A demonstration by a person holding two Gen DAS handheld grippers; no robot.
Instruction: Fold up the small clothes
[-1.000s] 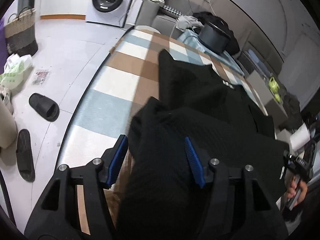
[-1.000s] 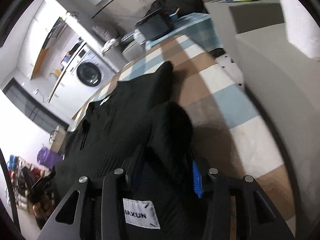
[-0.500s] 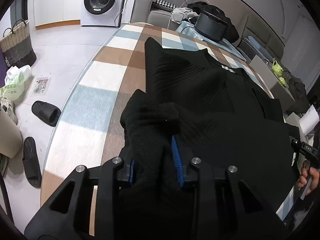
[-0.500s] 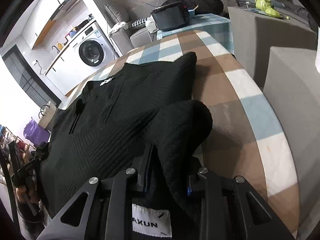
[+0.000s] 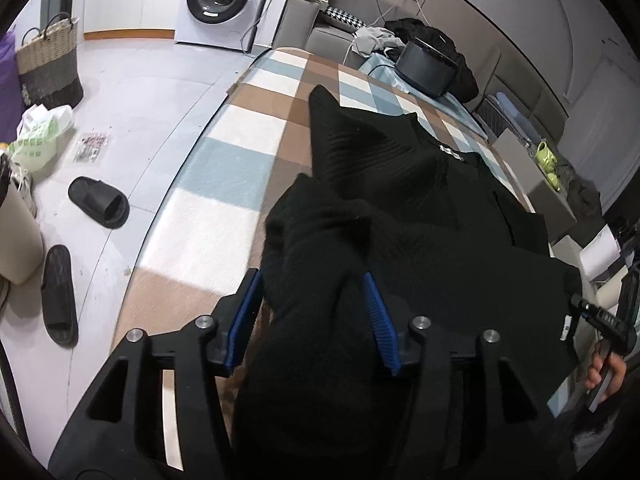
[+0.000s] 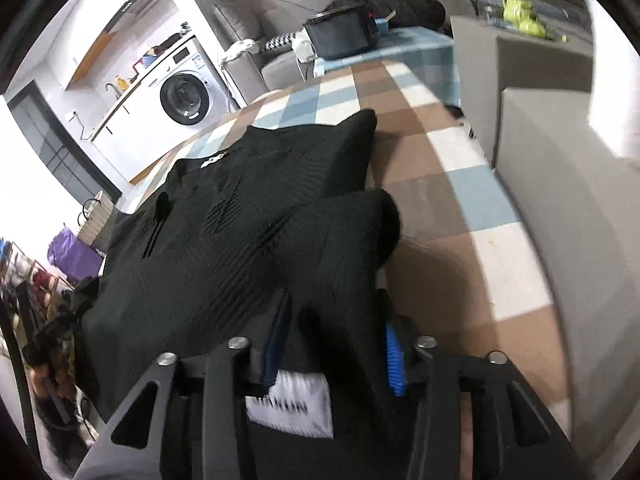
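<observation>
A black knit garment (image 5: 420, 216) lies spread on the checked tablecloth (image 5: 224, 168), with its near sleeve ends bunched up. In the left wrist view my left gripper (image 5: 312, 316) straddles one bunched fold; its jaws are opening and the blue pads (image 5: 244, 316) stand slack beside the cloth. In the right wrist view the garment (image 6: 240, 232) runs to the left, and my right gripper (image 6: 334, 344) straddles the other bunched fold. Its jaws are opening too, with fabric and a white label (image 6: 288, 404) between them.
A black box (image 5: 426, 66) and dark clothes sit at the table's far end. A grey block (image 6: 560, 208) lines the table's right edge. The floor on the left holds black slippers (image 5: 98, 202), a woven basket (image 5: 48, 64) and a washing machine (image 5: 222, 0). A hand (image 5: 604, 364) shows at the right rim.
Both grippers stood apart a second ago, pinched the black fabric half a second ago, and now stand spread again. The bunched folds remain between the pads. Both views have shifted slightly.
</observation>
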